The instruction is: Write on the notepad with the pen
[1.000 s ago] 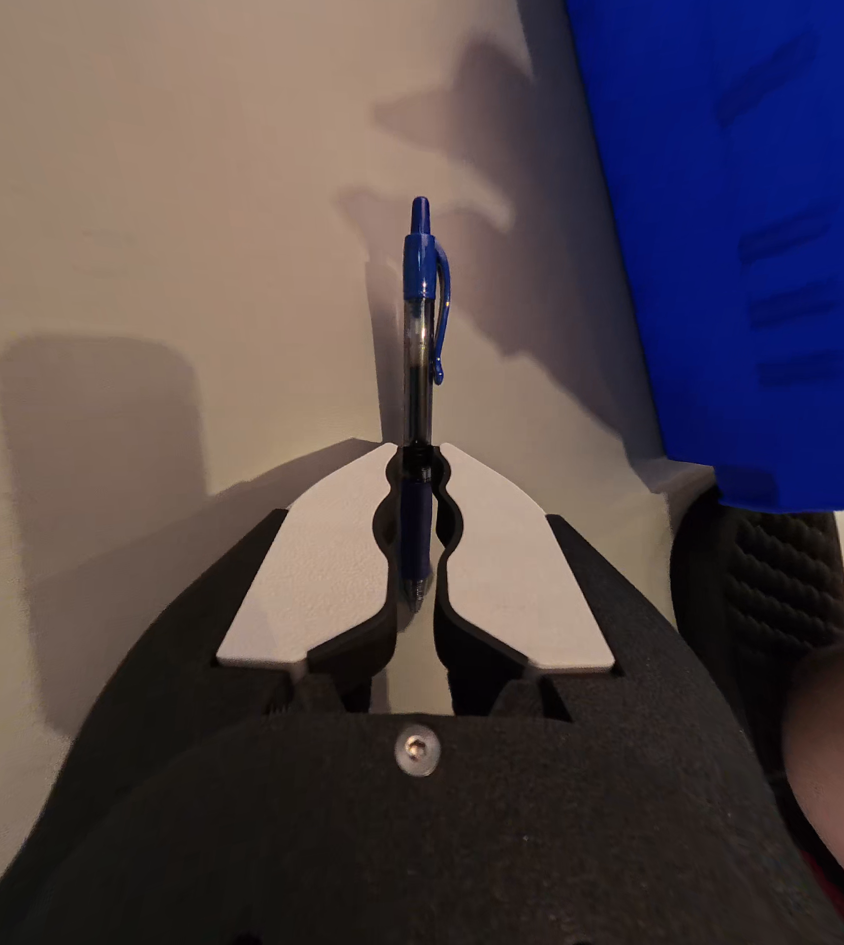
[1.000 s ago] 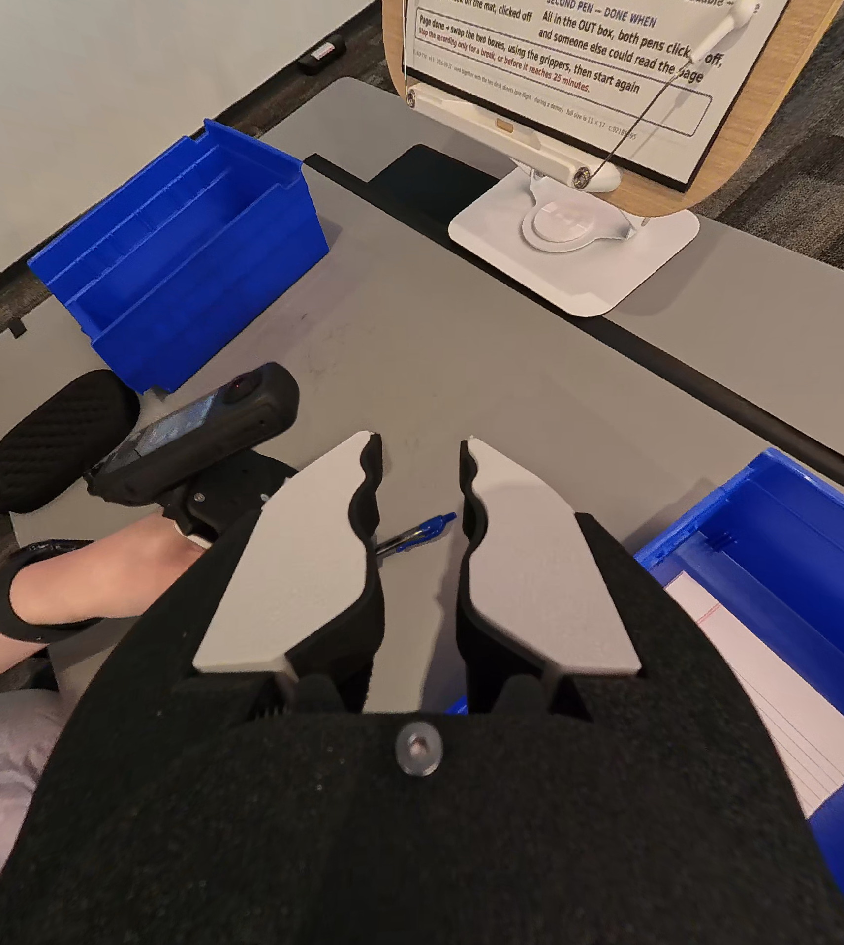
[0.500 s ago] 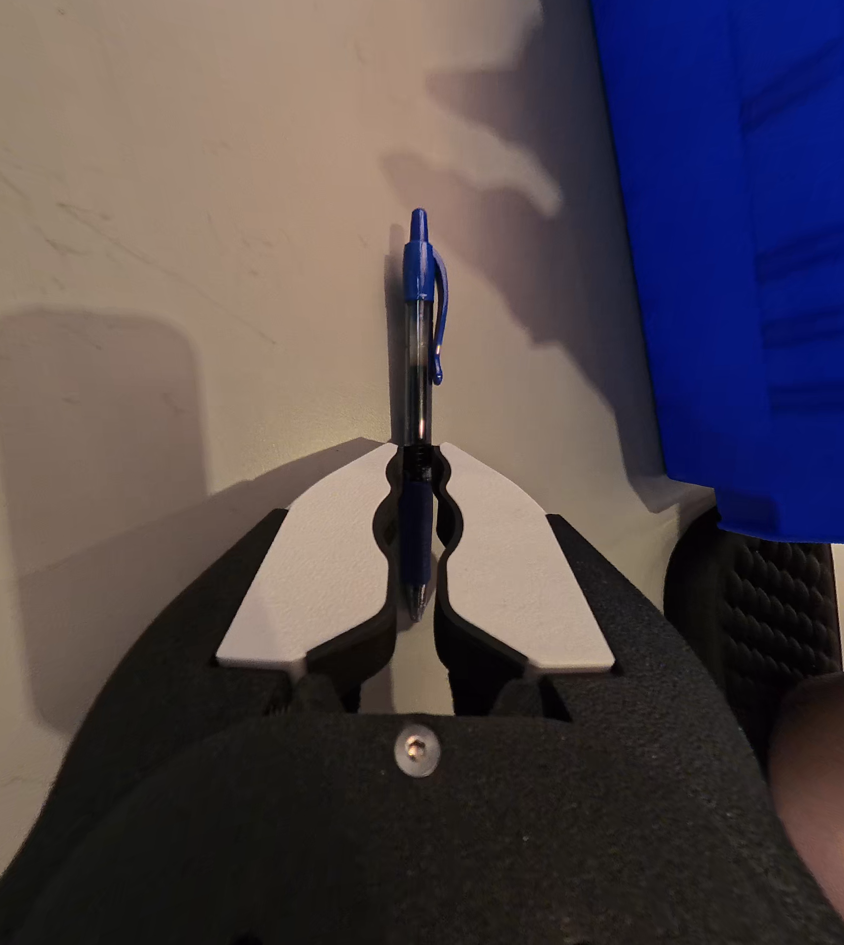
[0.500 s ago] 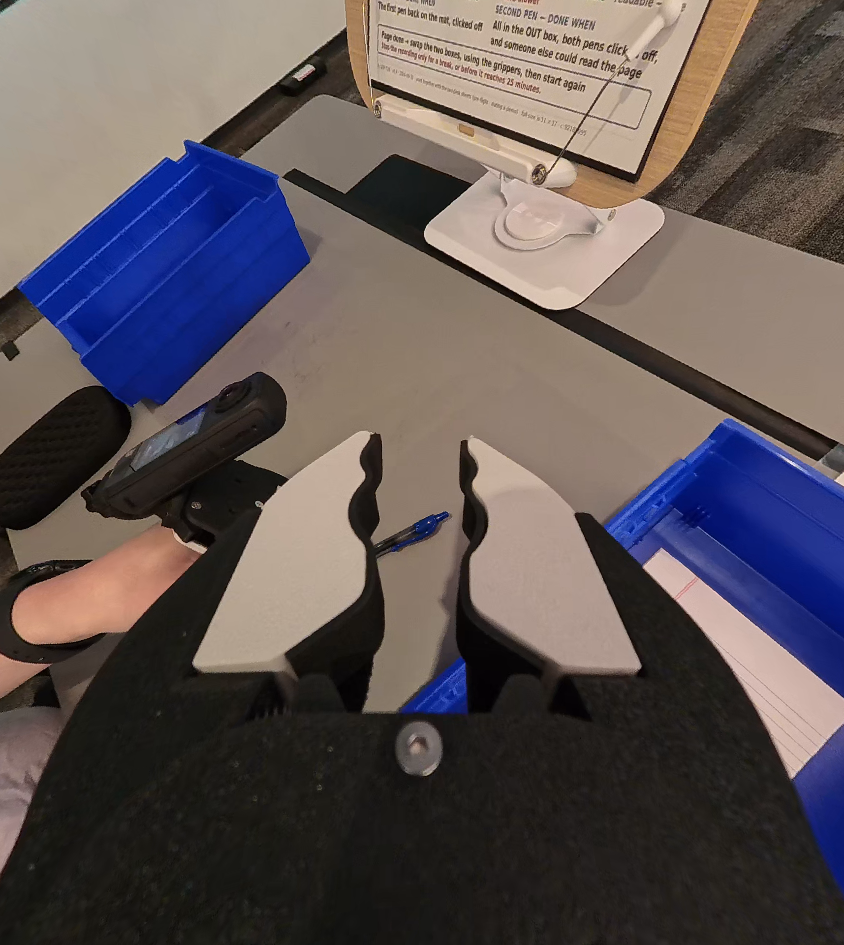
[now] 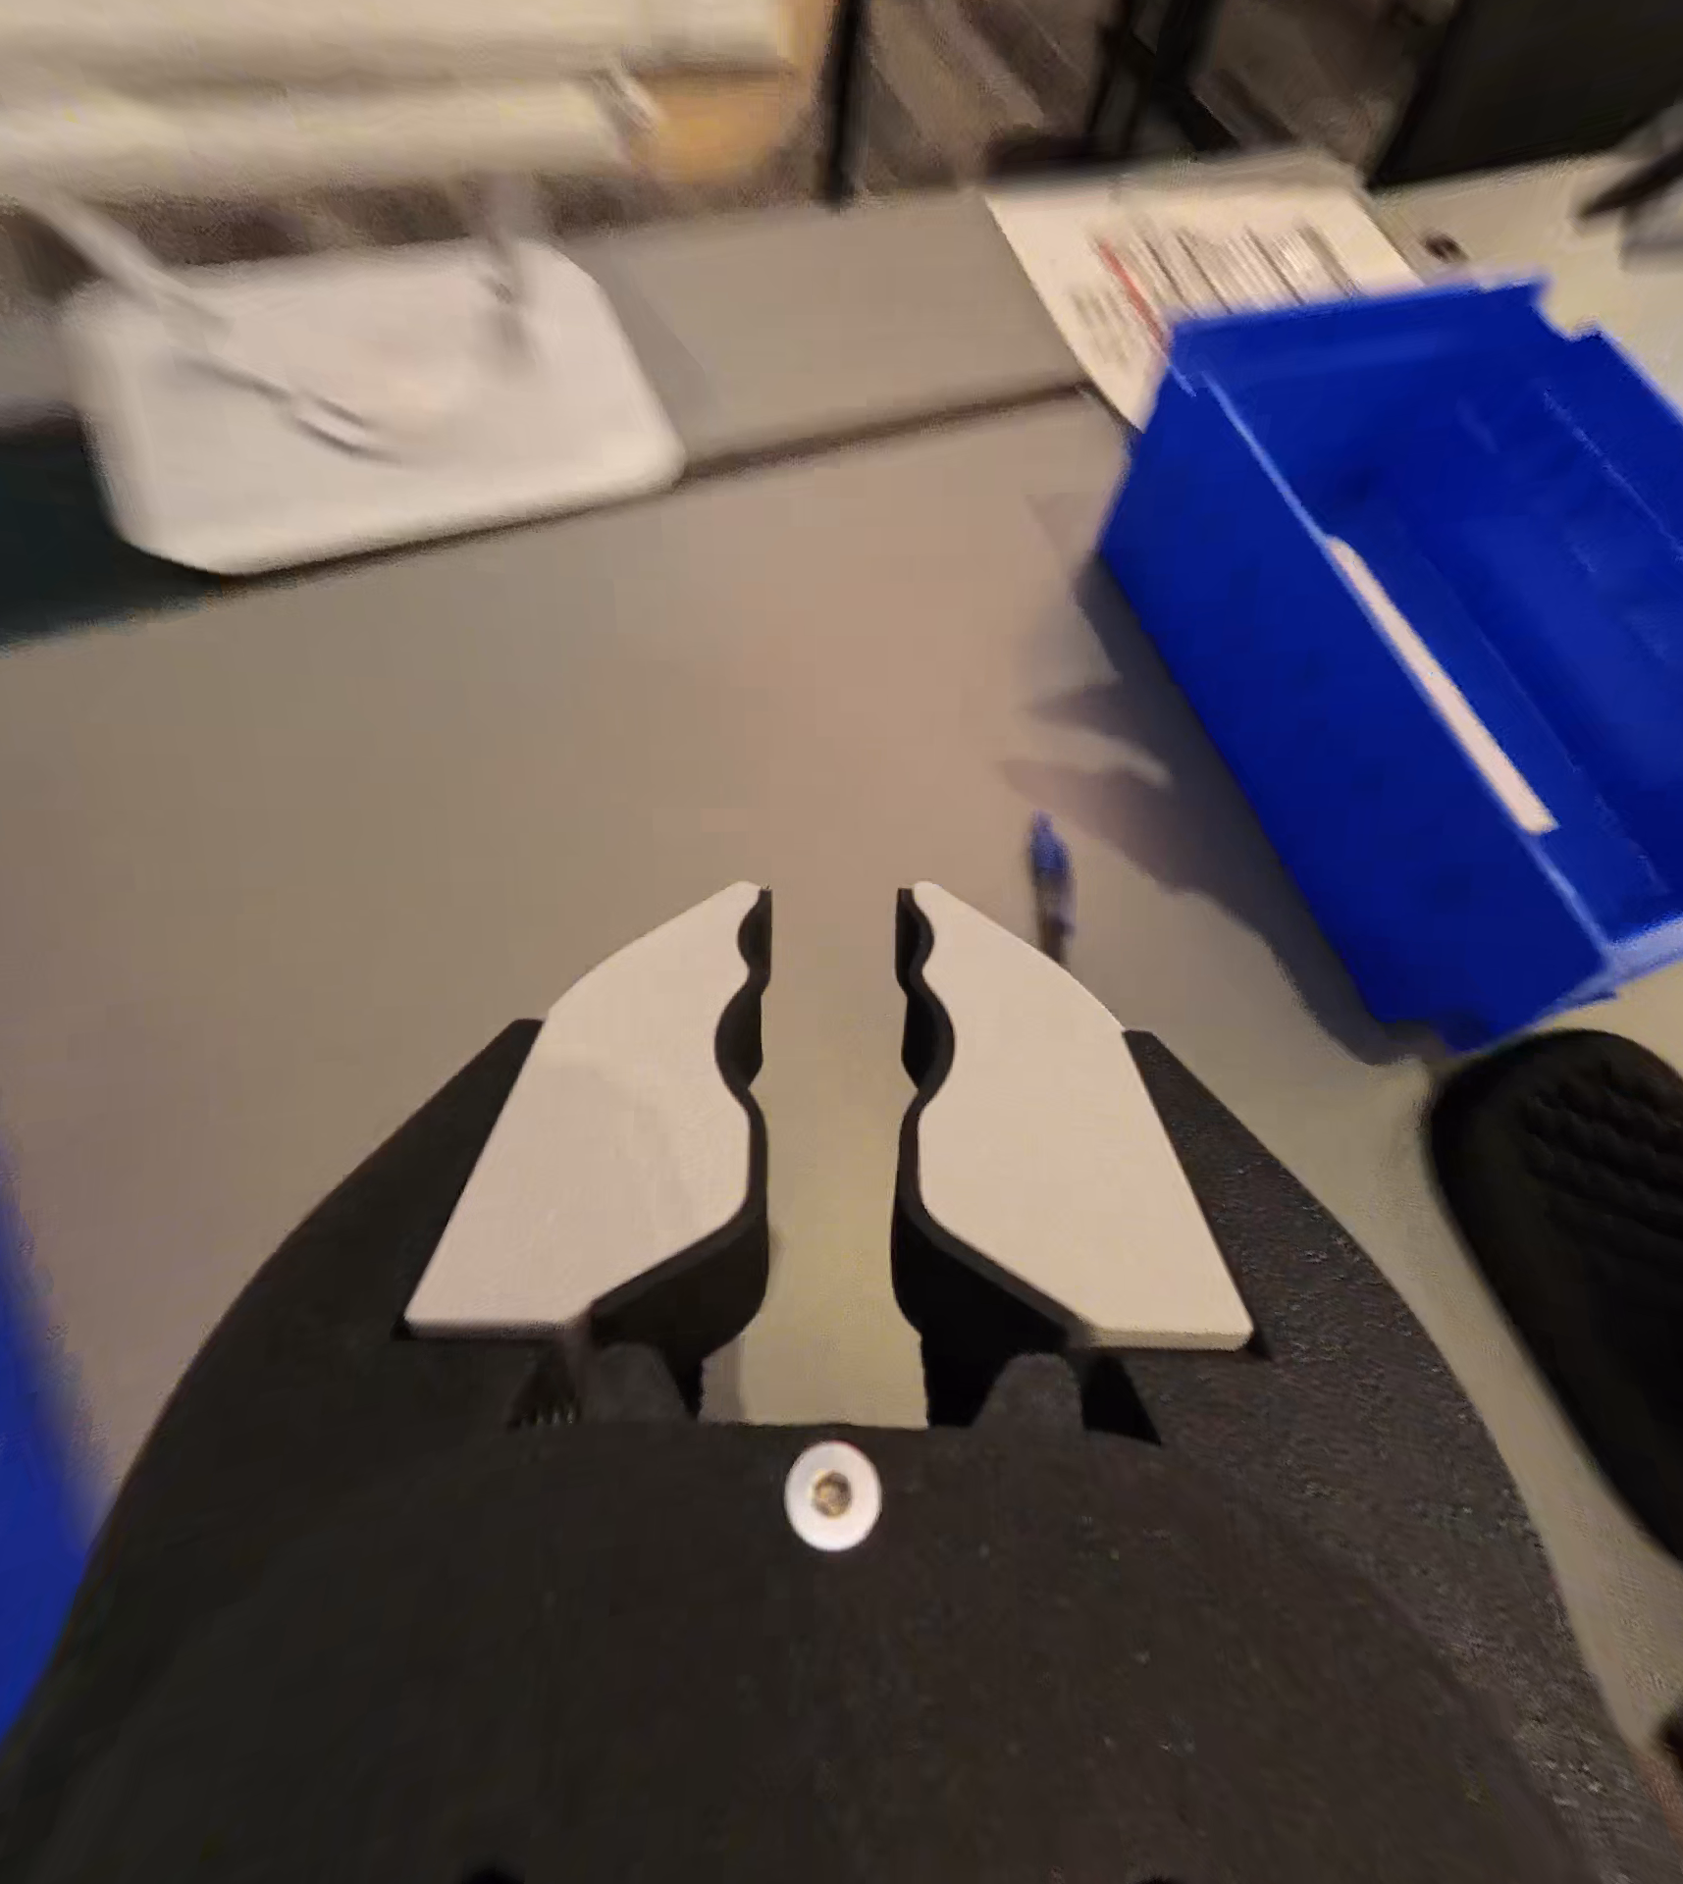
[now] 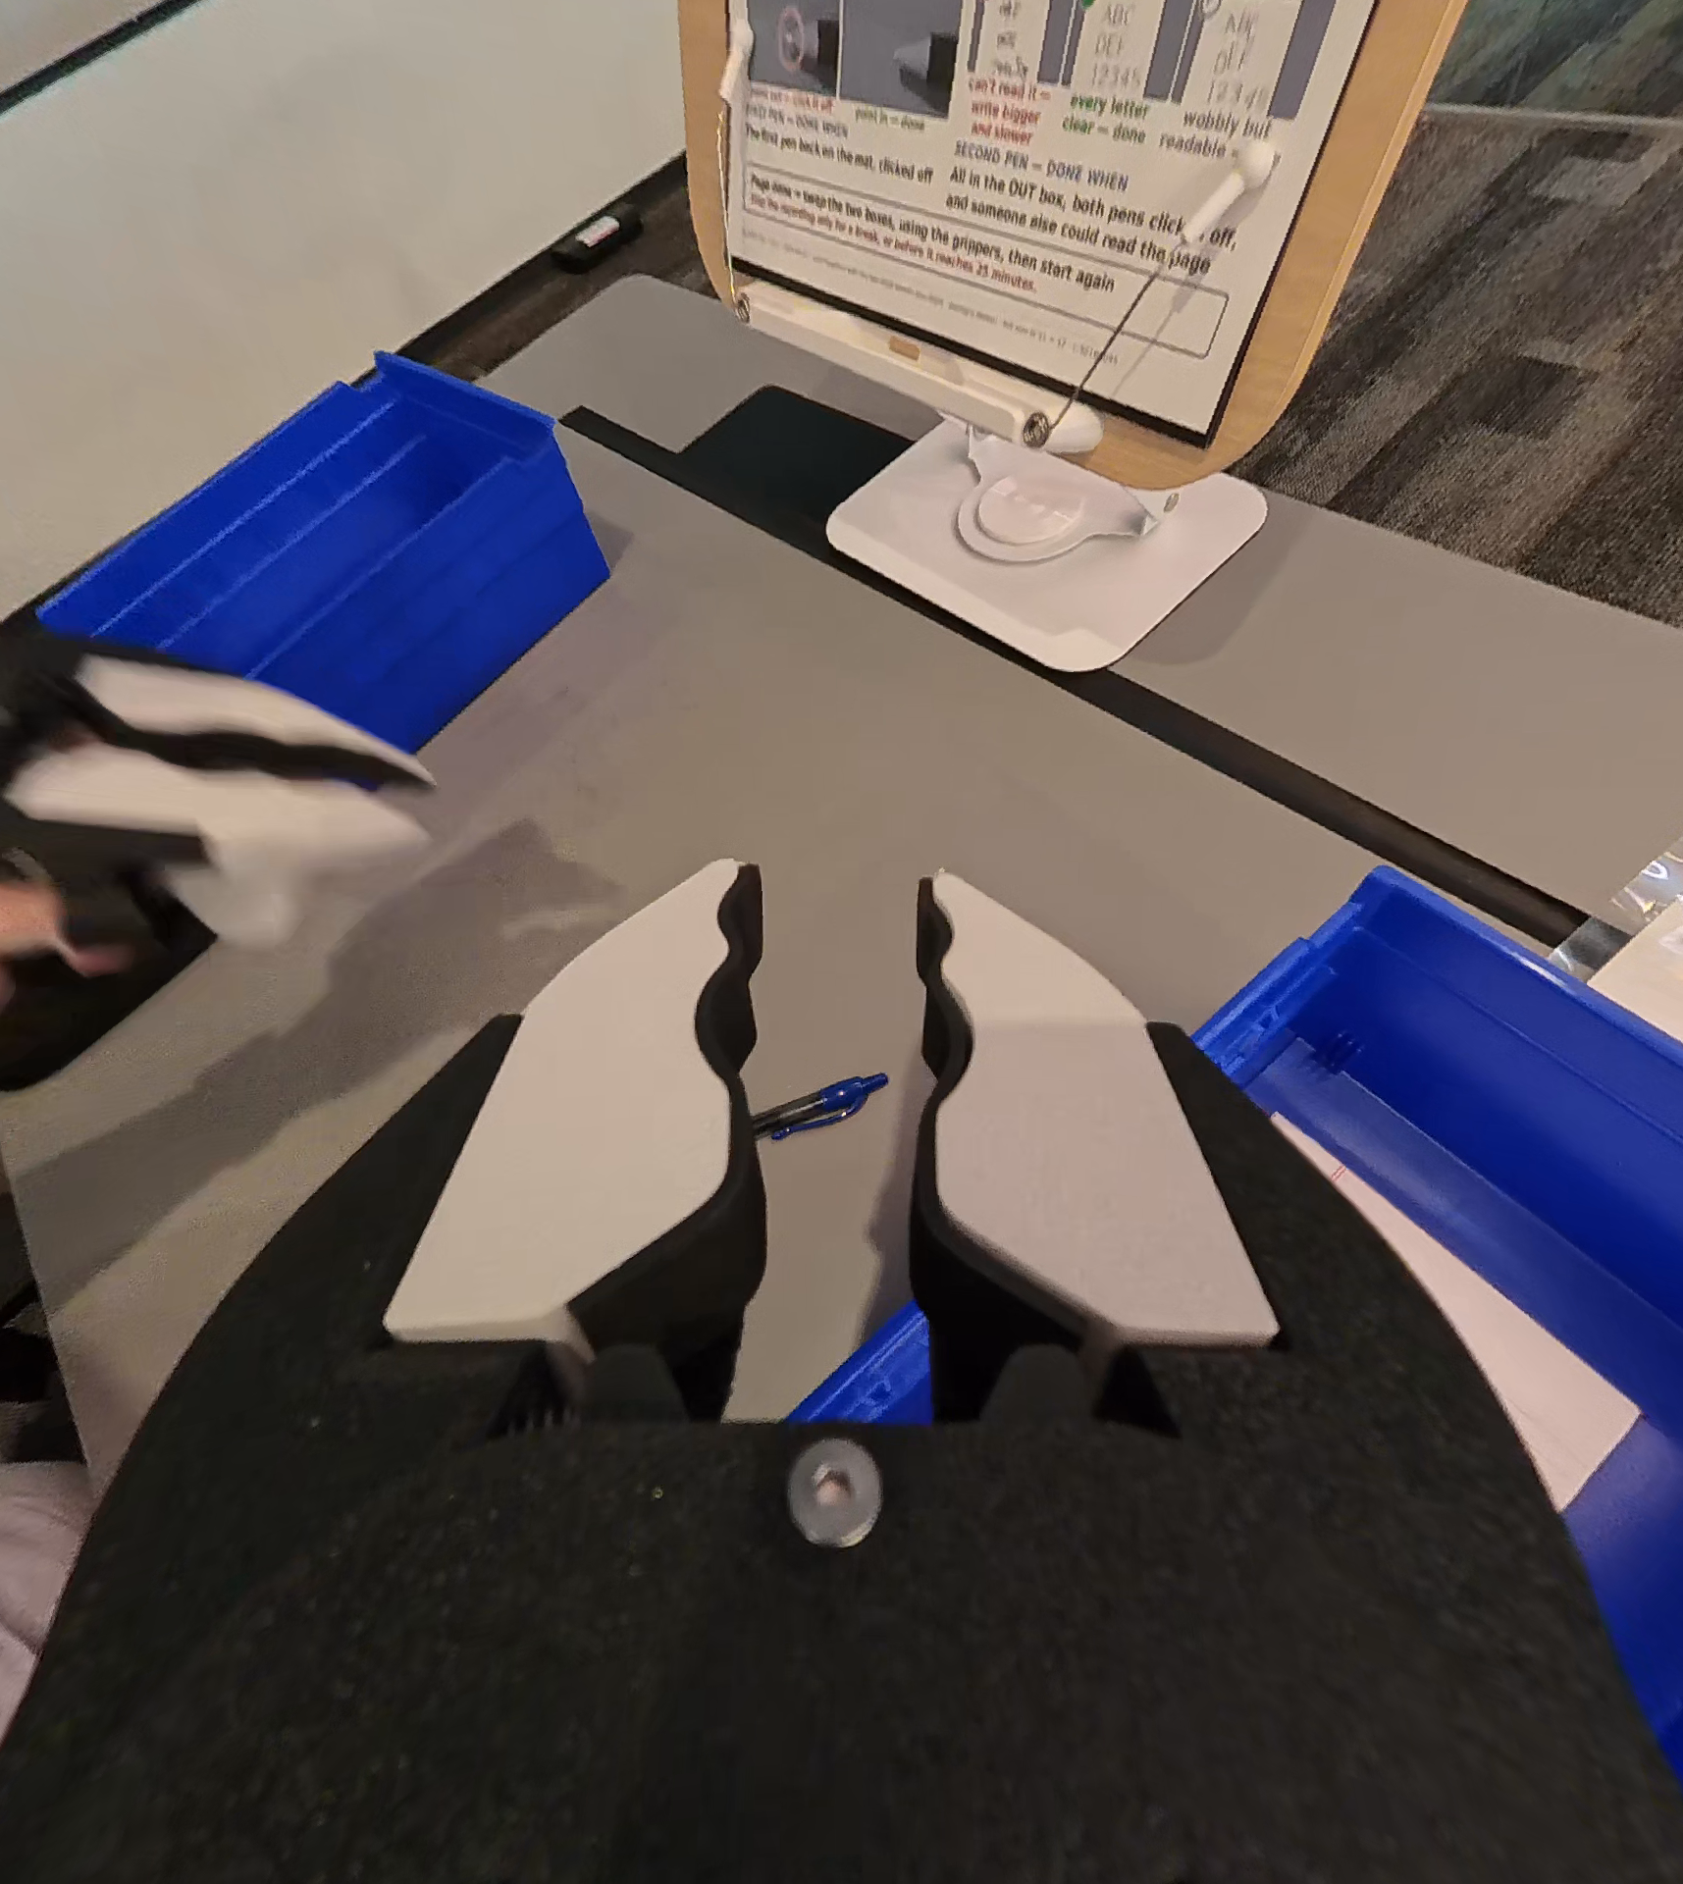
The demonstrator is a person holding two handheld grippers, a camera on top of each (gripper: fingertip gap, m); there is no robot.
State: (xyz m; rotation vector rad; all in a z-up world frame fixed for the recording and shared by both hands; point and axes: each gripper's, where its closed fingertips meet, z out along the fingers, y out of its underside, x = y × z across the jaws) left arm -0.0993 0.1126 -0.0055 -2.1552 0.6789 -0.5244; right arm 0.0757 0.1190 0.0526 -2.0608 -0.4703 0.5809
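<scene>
Looking down my right gripper (image 6: 839, 885), I see its jaws standing apart with nothing between them, hovering above the grey table (image 6: 919, 775). The blue pen (image 6: 822, 1104) lies flat on the table beyond the fingers, just beside the near right blue bin (image 6: 1489, 1081), which sits at the table's right edge. The notepad (image 6: 1428, 1315) lies inside that bin, its white ruled page showing. My left gripper (image 5: 834, 895) is parted too, a narrow gap with nothing in it, lifted off the table; its view is blurred, and the pen (image 5: 1049, 889) shows just right of its fingertips. A second blue bin (image 6: 348, 551) sits at the far left corner. A white stand (image 6: 1051, 551) holding a board rests at the far edge.
</scene>
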